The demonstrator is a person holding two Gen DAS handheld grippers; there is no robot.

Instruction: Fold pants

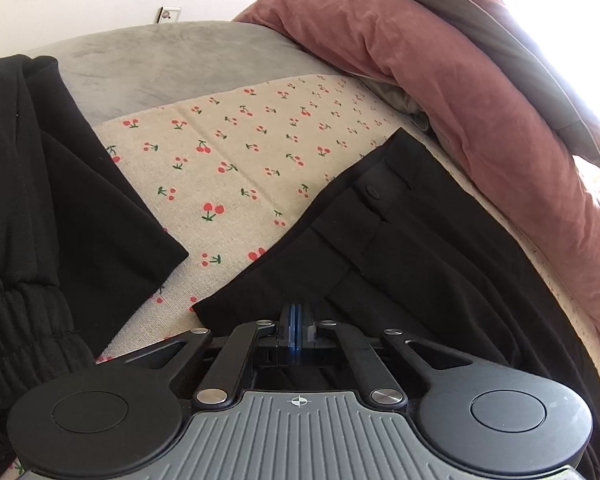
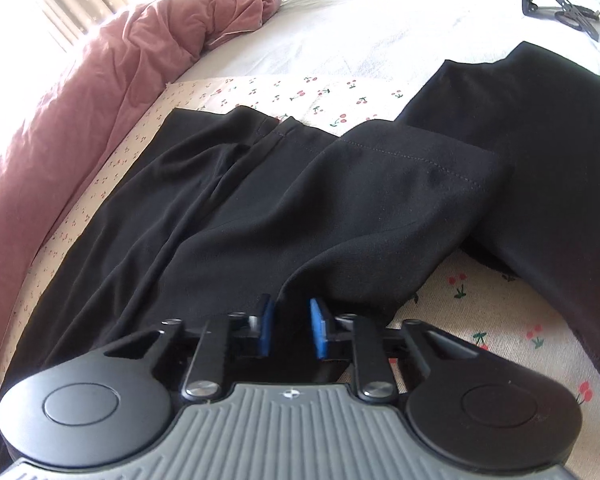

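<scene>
Our left gripper (image 1: pixel 296 312) had its blue pads pressed flat together, no gap between them, right at the near edge of the black pants (image 1: pixel 400 248). Whether a fold of that cloth was pinched in there, we could not tell; the tips sat against the fabric's edge by the waistband, and the waistband button (image 1: pixel 371 191) showed just beyond.

Over on our right gripper (image 2: pixel 291 328), the blue pads (image 2: pixel 318 334) stood visibly apart, with a raised ridge of the pants running down into the gap between them. They bracketed the cloth, yet we could not say they squeezed it.

The pants lay spread across the cherry-print cloth (image 1: pixel 228 152) on the bed, waist toward the left gripper, the legs stretching off through the right wrist view, one leg overlapping another dark piece there. A second black garment (image 1: pixel 40 200) with a gathered cuff lay off to the left, apart from the pants. The pink duvet (image 1: pixel 440 80) was heaped along the far side, close beside the waistband. A small black stand (image 2: pixel 560 8) sat well away on the white sheet (image 2: pixel 380 32).
</scene>
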